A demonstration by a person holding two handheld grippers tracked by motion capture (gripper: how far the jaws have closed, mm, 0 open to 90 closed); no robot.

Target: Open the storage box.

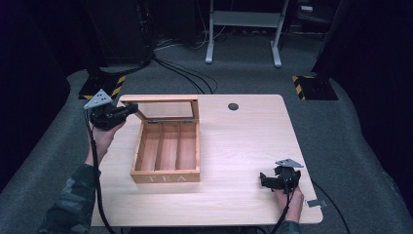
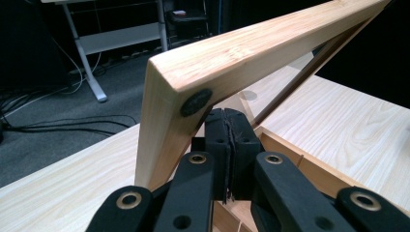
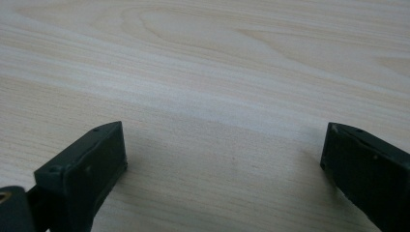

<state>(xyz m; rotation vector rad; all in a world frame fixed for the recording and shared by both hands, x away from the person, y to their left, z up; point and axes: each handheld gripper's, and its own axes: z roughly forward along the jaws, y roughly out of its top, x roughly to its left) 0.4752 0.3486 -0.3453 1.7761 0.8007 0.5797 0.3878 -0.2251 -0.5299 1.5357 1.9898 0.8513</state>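
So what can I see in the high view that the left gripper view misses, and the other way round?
The high view alone takes in the whole tea box with its three compartments and TEA lettering, plus the right gripper resting apart, jaws open. The left gripper view alone shows the left gripper closed, its tips just beneath the lid's corner, by a round dark pad. Both show the raised lid and the table.
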